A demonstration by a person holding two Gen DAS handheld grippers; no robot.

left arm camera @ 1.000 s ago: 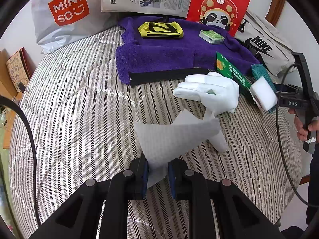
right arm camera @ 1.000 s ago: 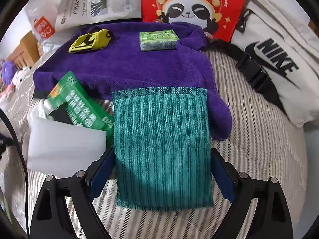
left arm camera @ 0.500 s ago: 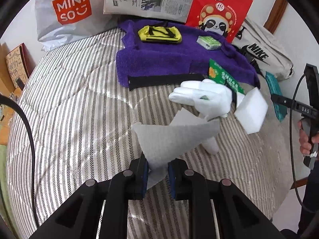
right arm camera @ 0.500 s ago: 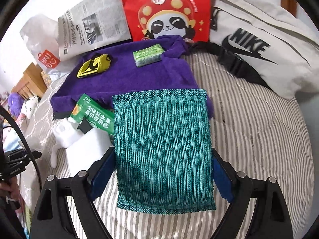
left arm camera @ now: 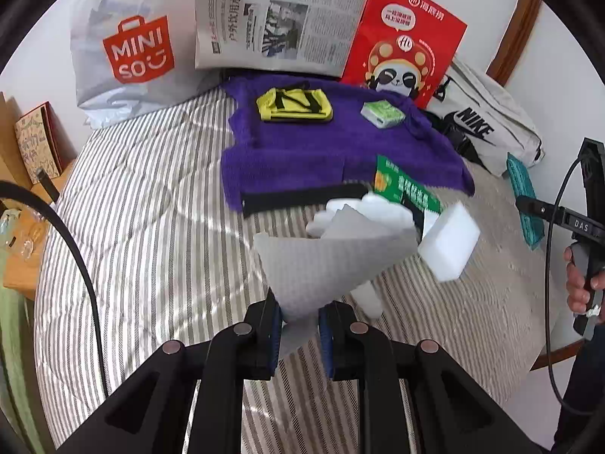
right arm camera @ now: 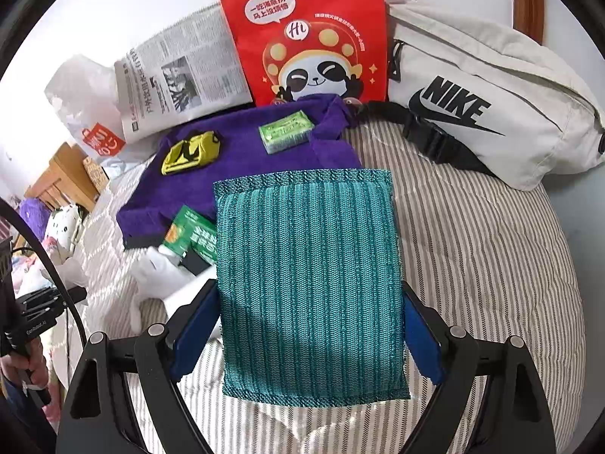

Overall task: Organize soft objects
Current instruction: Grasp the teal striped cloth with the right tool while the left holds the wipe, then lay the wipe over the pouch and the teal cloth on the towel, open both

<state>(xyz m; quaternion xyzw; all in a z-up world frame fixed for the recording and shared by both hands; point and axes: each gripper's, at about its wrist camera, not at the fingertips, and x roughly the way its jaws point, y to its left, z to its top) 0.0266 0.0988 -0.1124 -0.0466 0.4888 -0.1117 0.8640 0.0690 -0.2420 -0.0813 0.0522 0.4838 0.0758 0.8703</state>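
A thin grey cloth (left arm camera: 329,265) hangs crumpled above the striped bed. A teal ribbed sponge pad (right arm camera: 310,283) is held flat in the air.

You have lifted both hands away from the bed (left arm camera: 143,204). The grey cloth (left arm camera: 325,265) in your left gripper (left arm camera: 298,335) now hangs higher and covers most of the white glove (left arm camera: 382,208) behind it. Your right gripper (right arm camera: 310,329) has carried the teal pad (right arm camera: 308,280) up and off to the right, leaving the white sponge (left arm camera: 450,246) lying alone beside the glove, and its view has rolled, taking in more of the red bag (right arm camera: 302,34).
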